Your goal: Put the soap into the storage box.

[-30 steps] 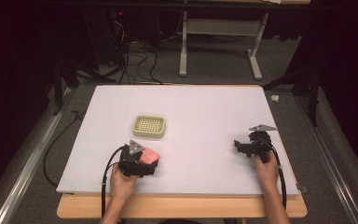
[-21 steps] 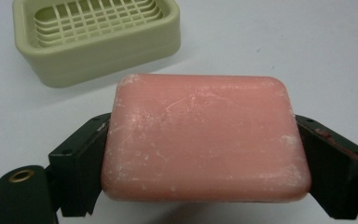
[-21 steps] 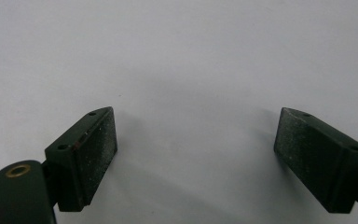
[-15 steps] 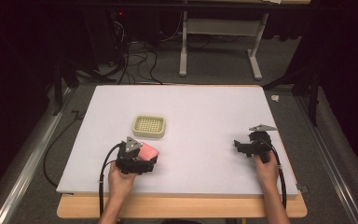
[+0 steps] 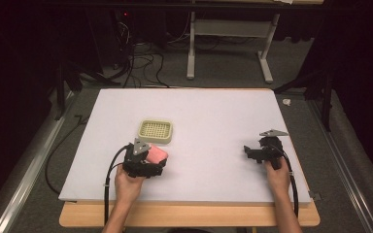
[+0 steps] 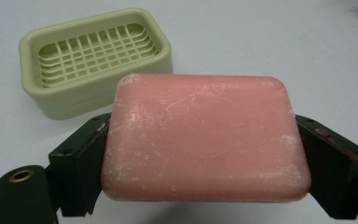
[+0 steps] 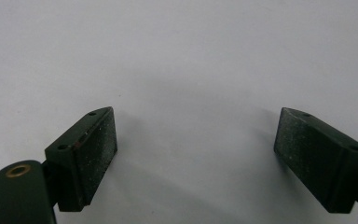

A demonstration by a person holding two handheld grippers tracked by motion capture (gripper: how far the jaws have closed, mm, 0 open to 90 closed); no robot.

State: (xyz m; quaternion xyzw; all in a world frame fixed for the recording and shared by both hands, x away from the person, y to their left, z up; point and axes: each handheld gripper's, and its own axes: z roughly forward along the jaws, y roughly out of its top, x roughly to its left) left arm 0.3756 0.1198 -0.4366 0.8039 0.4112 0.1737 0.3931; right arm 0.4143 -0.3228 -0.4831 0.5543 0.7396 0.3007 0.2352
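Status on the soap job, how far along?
Done: the left gripper is shut on the pink soap, one of its fingers on each end. In hand: the soap is held just short of the green dish, whose grid holds nothing. Left: set the soap in the dish and let go. The right gripper is open over bare table.

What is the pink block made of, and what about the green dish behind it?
The pink block looks like a bar of soap: matte, waxy, with rounded corners and whitish scuffs and powdery specks on its face. The left gripper clamps it by its two ends. The green dish looks like moulded plastic: smooth, slightly glossy, with a thin slotted grid inside. Neither can be told for sure.
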